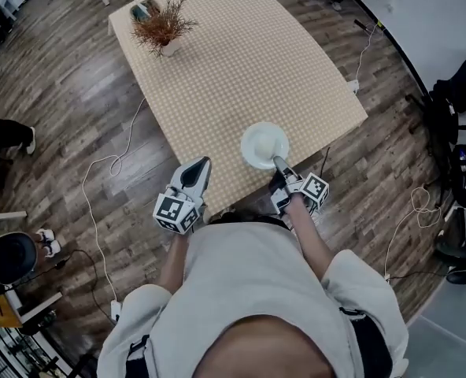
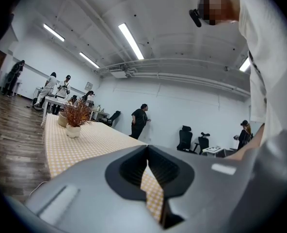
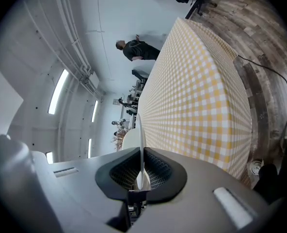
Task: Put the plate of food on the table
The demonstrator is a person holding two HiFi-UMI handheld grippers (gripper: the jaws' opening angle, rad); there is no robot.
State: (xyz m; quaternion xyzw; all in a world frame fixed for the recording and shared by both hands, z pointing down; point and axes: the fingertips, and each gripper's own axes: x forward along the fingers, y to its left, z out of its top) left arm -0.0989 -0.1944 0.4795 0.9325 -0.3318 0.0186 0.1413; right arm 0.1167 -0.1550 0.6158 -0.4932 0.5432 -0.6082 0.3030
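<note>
The white plate (image 1: 264, 144) sits over the near edge of the table (image 1: 241, 53), which wears a yellow checked cloth. Its contents look pale and I cannot make them out. My right gripper (image 1: 279, 162) is shut on the plate's near rim. In the right gripper view the plate (image 3: 139, 135) stands edge-on between the jaws of the right gripper (image 3: 142, 152), with the table (image 3: 192, 96) stretching beyond. My left gripper (image 1: 203, 164) hovers at the table's near edge, left of the plate and apart from it. In its own view the left gripper (image 2: 147, 152) is shut and holds nothing.
A dried plant in a white pot (image 1: 164, 26) stands at the table's far left end, also the plant (image 2: 76, 115) in the left gripper view. Cables (image 1: 99, 203) trail over the wooden floor on both sides. Office chairs (image 2: 184, 140) and several people stand along the far wall.
</note>
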